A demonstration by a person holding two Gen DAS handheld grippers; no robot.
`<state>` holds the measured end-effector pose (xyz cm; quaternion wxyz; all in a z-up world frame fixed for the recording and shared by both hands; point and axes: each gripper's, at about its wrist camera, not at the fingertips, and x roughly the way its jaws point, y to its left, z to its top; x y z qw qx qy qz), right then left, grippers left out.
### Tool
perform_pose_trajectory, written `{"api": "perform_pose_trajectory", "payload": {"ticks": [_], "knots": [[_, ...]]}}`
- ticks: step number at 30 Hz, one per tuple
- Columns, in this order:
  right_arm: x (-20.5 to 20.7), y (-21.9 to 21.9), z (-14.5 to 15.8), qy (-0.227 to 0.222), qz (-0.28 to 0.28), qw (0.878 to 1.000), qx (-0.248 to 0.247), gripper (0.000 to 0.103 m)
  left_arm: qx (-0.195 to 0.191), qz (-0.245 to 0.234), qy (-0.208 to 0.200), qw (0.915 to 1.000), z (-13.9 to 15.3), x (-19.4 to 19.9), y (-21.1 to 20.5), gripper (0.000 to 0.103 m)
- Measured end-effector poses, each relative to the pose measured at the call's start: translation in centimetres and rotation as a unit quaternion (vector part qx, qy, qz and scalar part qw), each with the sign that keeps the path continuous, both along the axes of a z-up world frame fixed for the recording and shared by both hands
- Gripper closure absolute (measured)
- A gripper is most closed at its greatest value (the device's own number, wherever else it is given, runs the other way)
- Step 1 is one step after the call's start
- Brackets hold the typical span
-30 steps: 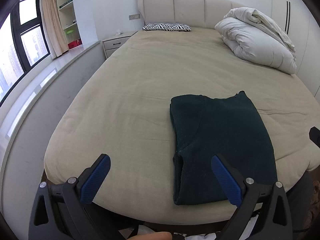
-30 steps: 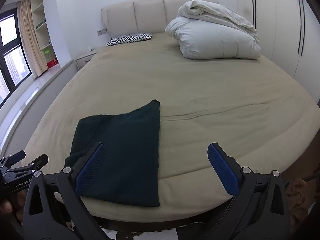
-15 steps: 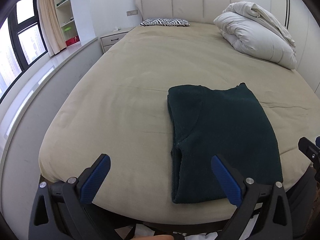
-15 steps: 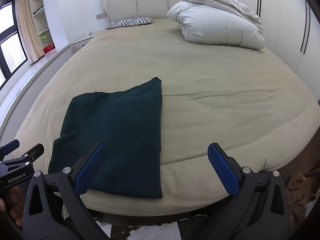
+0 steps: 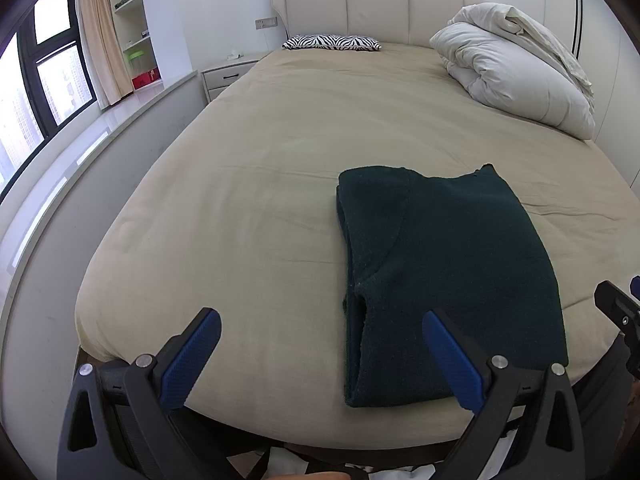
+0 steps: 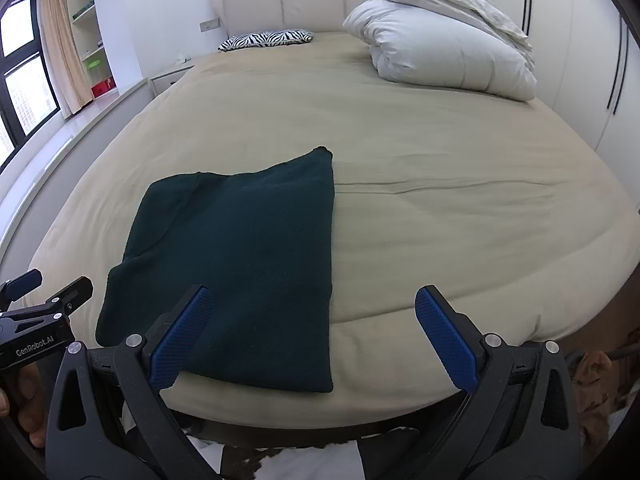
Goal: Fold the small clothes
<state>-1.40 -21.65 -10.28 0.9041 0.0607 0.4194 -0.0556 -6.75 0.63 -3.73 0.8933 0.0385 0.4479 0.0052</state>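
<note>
My left claw (image 5: 320, 356) hangs released at the foot edge of the bed (image 5: 260, 184), jaws spread wide, holding nothing. The dark green garment (image 5: 444, 276) lies folded flat on the bed near that edge (one fold open along its left side). My right claw (image 6: 312, 332) is likewise released, empty, its left finger (image 6: 180, 336) over the garment's near corner.

Bare sheet (image 6: 440, 152) around the garment (image 6: 248, 248) — duvet (image 6: 440, 48) far back.
</note>
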Motion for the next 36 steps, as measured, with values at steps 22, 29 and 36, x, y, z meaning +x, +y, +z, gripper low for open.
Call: {"api": "perform_pose_trajectory", "payload": {"ticks": [22,29,36], "knots": [[0.2,0.9,-0.6,0.007,0.003,1.0,0.004,0.0,-0.002,-0.002,0.003,1.0,-0.2,0.0,0.0,0.0],[0.1,1.0,-0.6,0.007,0.002,1.0,0.004,0.0,-0.002,-0.002,0.003,1.0,-0.2,0.0,-0.1,0.0],[0.1,1.1,-0.6,0.007,0.002,1.0,0.004,0.0,-0.002,-0.003,0.004,1.0,-0.2,0.0,-0.1,0.0]]}}
